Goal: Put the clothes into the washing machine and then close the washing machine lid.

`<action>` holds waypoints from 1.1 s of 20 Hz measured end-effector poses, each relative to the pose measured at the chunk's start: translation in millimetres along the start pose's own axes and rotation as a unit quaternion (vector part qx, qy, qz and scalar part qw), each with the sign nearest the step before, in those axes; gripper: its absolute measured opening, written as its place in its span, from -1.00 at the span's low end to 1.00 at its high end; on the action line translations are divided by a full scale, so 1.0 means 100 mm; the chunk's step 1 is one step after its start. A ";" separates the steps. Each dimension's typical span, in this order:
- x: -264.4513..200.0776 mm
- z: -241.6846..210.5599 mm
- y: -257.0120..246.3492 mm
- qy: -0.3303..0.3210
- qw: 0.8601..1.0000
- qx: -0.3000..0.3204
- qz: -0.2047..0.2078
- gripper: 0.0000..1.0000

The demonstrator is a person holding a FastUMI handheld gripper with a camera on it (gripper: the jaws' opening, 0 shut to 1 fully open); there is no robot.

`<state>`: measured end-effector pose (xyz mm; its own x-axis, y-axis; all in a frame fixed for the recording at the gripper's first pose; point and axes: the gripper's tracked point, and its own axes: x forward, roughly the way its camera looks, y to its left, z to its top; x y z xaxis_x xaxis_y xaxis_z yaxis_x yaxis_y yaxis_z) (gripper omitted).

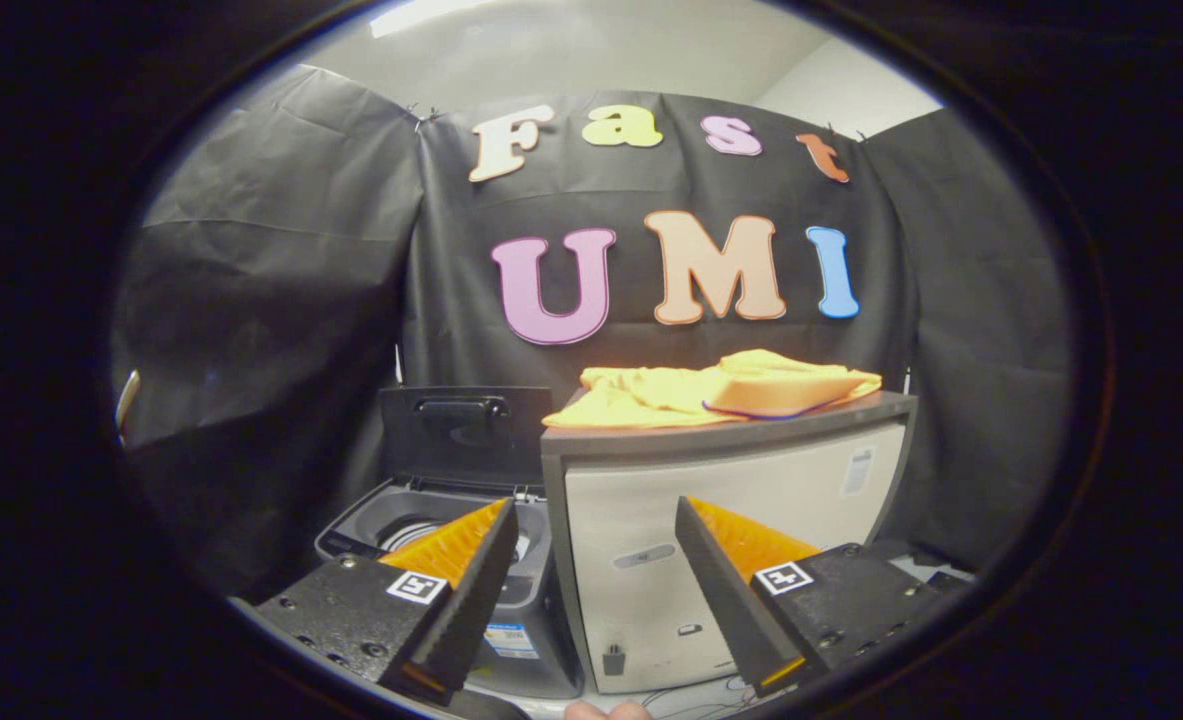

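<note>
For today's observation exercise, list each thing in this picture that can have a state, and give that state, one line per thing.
washing machine lid: open, standing upright.
washing machine: drum uncovered.
clothes: yellow, piled on the cabinet, not yet in the machine.
cabinet: door closed.
gripper: open, fingers apart, holding nothing.

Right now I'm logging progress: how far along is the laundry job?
Barely started. Done: the washing machine lid already stands open. In hand: nothing; the gripper is open and empty, short of the cabinet. Left: the yellow clothes atop the cabinet must go into the machine, then the lid shut.
</note>
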<state>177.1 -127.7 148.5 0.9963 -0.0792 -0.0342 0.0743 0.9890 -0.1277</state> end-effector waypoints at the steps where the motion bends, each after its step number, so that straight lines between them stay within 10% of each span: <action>1: 0.06 0.09 -0.02 -0.004 1.000 0.006 0.002 0.93; 22: 1.18 0.67 -0.96 0.079 0.996 0.017 -0.040 0.90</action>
<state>290.7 -223.6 223.3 0.9677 -0.1749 -0.1815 0.1581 0.9820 -0.1036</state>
